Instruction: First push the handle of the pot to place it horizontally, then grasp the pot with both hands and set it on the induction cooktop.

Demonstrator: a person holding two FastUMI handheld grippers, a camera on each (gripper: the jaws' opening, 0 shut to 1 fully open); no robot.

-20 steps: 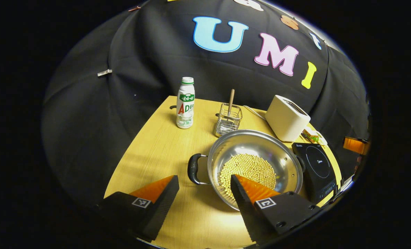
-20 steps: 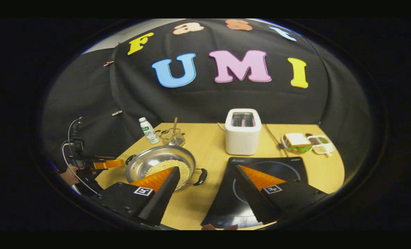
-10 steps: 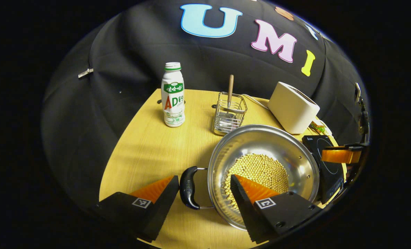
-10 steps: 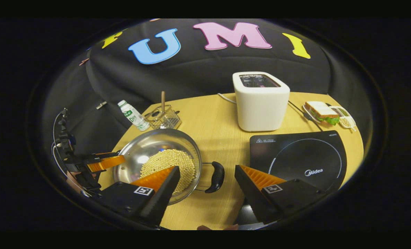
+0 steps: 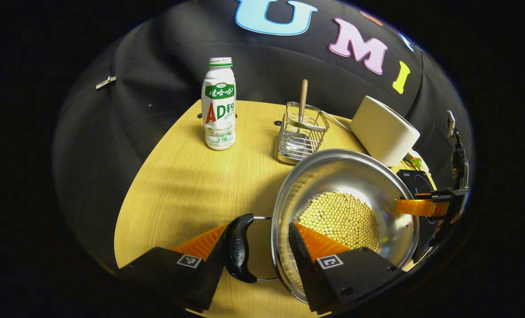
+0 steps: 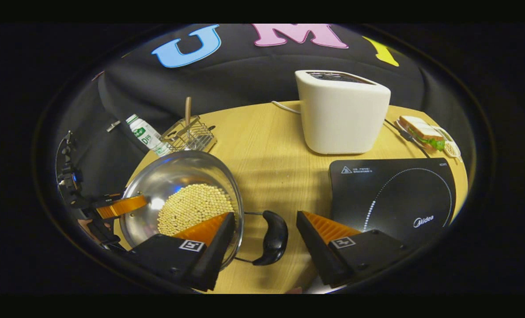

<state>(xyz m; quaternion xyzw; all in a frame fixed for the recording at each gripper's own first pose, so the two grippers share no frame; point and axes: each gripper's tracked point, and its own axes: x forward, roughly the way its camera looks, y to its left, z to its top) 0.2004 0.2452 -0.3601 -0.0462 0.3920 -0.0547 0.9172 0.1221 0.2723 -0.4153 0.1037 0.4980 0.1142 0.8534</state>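
Note:
A steel pot (image 5: 333, 174) with soybeans in it sits on the wooden table. Its near black handle (image 5: 240, 249) lies between the fingers of my left gripper (image 5: 258, 227), close to the left finger; the jaws stand open and the right finger reaches over the pot's rim. In the right gripper view the pot (image 6: 178, 170) is at the left, and its other black handle (image 6: 273, 236) lies between the fingers of my open right gripper (image 6: 265, 215). The black induction cooktop (image 6: 394, 194) lies flat just right of that handle. Each gripper also appears across the pot from the other.
A white toaster (image 6: 341, 112) stands behind the cooktop, with a sandwich on a plate (image 6: 421, 130) to its right. A white drink bottle (image 5: 219, 110) and a wire basket (image 5: 302, 132) holding a wooden-handled utensil stand behind the pot. The table edge (image 5: 125, 221) is near on the left.
Both grippers have moved in toward the pot. Each handle, which lay ahead of the fingertips, now sits between the open fingers. The pot has stayed in place.

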